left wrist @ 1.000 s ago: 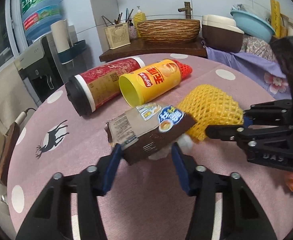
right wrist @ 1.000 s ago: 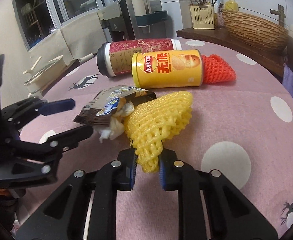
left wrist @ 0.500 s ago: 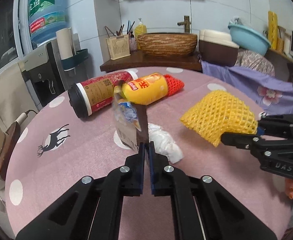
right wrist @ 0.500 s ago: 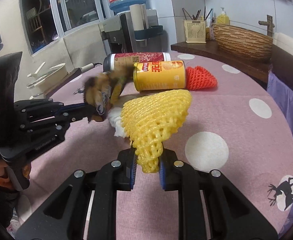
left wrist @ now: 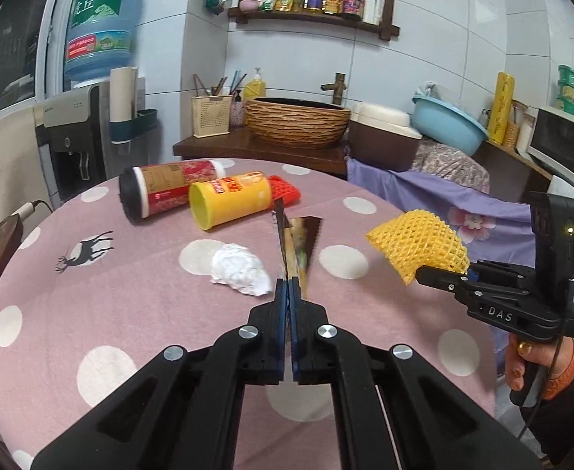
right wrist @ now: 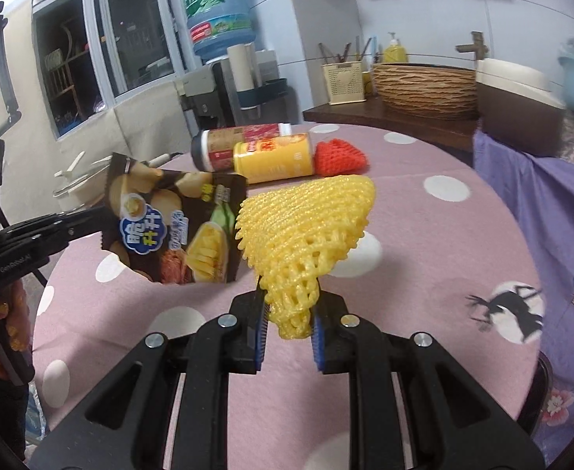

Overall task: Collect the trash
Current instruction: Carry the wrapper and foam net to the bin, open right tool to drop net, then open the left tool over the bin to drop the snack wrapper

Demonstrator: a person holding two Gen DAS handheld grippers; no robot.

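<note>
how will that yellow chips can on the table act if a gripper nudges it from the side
The yellow chips can lies on its side, so it would probably roll. Its open mouth suggests it is empty and light. The red can beside it may block rolling that way.

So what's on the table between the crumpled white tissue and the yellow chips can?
Nothing. In the left wrist view, only bare pink tablecloth with a white dot runs between the crumpled white tissue and the yellow chips can.
</note>
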